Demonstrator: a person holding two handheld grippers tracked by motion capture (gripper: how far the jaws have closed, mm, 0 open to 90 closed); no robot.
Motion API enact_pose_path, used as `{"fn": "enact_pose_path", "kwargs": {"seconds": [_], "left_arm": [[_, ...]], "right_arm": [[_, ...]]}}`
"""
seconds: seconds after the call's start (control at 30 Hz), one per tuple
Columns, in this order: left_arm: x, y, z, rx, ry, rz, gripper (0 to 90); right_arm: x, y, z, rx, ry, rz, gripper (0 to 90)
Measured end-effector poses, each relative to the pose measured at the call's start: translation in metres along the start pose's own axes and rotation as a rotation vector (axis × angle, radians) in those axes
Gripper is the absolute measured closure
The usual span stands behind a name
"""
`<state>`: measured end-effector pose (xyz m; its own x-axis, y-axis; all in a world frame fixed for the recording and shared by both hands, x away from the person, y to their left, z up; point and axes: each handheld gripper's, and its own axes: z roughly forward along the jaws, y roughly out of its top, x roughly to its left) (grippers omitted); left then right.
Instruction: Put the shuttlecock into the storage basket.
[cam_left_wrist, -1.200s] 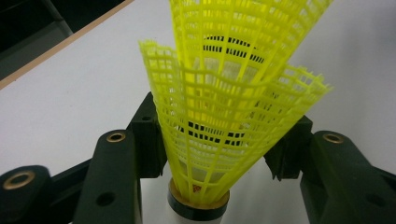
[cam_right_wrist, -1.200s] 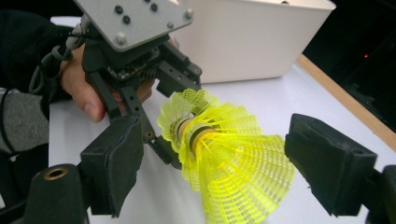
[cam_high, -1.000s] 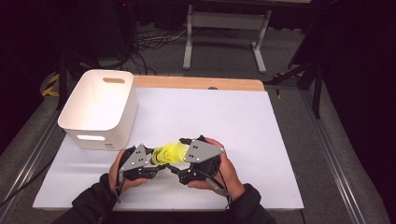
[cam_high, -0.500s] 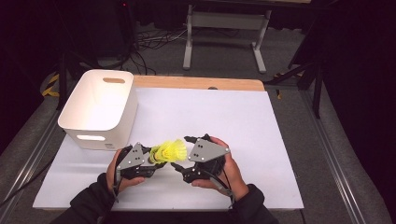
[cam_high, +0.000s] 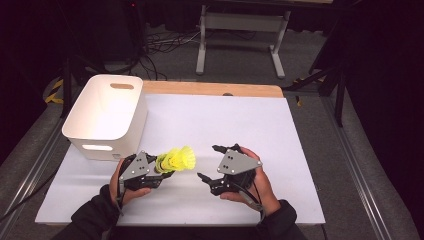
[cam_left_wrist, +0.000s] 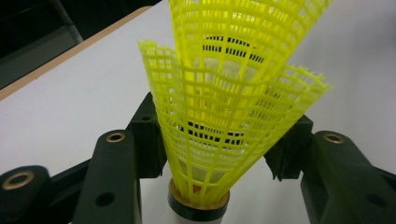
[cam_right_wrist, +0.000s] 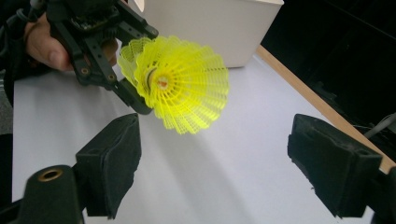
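Left gripper clamps the nested yellow shuttlecocks just beside the white bin; right gripper, jaws apart, faces them.

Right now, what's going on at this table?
A person works at a white table with a gripper in each hand. The left gripper is shut on yellow shuttlecocks, which look like two nested together, skirts pointing toward the other hand. The right gripper is held apart from them with its jaws wide open and nothing between them. A white bin stands at the left of the table, just behind the left gripper.
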<state>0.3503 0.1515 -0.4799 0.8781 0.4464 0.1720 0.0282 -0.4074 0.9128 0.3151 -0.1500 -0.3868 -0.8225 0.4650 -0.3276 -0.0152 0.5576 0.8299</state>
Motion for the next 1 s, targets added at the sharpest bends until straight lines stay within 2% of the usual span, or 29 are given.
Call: {"fn": "enact_pose_path", "kwargs": {"seconds": [0.27, 0.57, 0.77, 1.0], "left_arm": [[0.002, 0.0, -0.002, -0.004, 0.015, -0.001, 48.3], [0.006, 0.001, -0.008, -0.01, 0.034, 0.002, 48.4], [0.008, 0.0, -0.013, -0.018, 0.043, -0.008, 48.5], [0.011, 0.0, -0.02, -0.022, 0.05, -0.014, 48.5]], "right_arm": [[-0.003, -0.016, -0.004, 0.015, -0.05, 0.002, 17.6], [-0.004, -0.035, -0.002, 0.053, -0.06, 0.002, 18.4], [-0.004, -0.044, -0.005, 0.064, -0.069, 0.016, 18.4], [-0.009, -0.066, -0.014, 0.088, -0.097, 0.057, 18.4]]}}
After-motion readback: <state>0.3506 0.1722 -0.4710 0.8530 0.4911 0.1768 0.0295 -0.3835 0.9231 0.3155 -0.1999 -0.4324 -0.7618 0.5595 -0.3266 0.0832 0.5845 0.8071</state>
